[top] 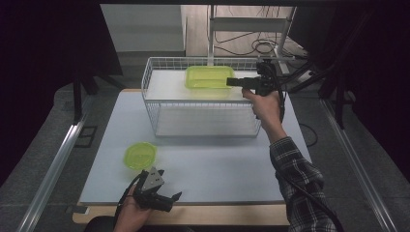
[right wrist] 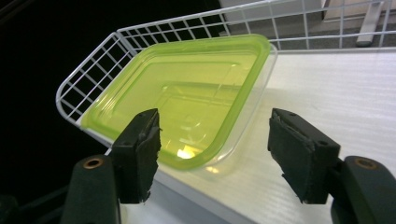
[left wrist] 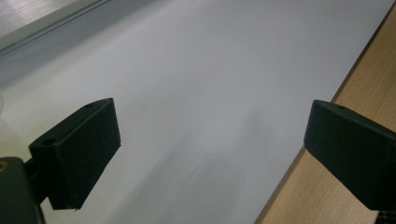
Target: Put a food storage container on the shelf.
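A green rectangular container is seen lying on the top shelf of a white wire rack that stands on the far half of the white worktop. In the right gripper view the container is set in the shelf's corner, close against the wire rim, its near corner lying in front of the gap between the black jaws. The right gripper is held level at the container's right edge, and its jaws are released: both pads stand apart and nothing is pressed between them, the container being left free on the shelf. A small round green bowl is placed on the near left part of the worktop, just beyond the left gripper, which is held low at the worktop's near edge. In the left gripper view its jaws are spread wide over the bare white surface, with nothing grasped.
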A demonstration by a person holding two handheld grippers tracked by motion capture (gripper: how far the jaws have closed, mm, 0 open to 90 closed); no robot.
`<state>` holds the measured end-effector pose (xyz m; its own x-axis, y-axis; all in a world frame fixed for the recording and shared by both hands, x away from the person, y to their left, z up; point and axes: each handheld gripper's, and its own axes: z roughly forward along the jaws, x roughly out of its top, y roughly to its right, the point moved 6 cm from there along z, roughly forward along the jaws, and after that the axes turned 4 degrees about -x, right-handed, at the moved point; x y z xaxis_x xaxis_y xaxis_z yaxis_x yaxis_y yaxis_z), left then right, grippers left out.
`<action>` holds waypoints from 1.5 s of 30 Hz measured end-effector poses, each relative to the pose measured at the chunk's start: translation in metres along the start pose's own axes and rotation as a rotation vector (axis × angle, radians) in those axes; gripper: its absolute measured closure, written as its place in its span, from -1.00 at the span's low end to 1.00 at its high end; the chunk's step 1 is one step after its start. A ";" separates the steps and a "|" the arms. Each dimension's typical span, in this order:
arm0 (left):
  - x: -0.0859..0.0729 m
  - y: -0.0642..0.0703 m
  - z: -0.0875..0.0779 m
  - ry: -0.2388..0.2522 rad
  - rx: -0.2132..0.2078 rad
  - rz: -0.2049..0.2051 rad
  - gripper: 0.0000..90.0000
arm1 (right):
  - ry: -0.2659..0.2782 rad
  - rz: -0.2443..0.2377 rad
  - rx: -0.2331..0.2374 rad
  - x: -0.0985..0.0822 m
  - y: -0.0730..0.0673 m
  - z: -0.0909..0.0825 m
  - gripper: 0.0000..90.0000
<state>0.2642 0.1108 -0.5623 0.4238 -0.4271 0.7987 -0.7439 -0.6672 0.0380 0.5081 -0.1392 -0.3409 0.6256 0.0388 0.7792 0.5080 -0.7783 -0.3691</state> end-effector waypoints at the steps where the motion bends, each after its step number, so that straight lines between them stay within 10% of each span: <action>1: 0.000 0.000 0.000 0.002 0.002 -0.001 -0.92 | -0.004 -0.014 0.005 -0.003 -0.002 -0.003 -0.31; 45: -0.002 -0.004 0.002 -0.004 0.010 -0.021 -0.93 | -0.076 -0.281 0.018 -0.094 -0.009 -0.034 -0.88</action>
<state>0.2670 0.1136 -0.5651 0.4412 -0.4158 0.7953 -0.7296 -0.6821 0.0482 0.4249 -0.1577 -0.3933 0.5007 0.2987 0.8124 0.6777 -0.7191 -0.1533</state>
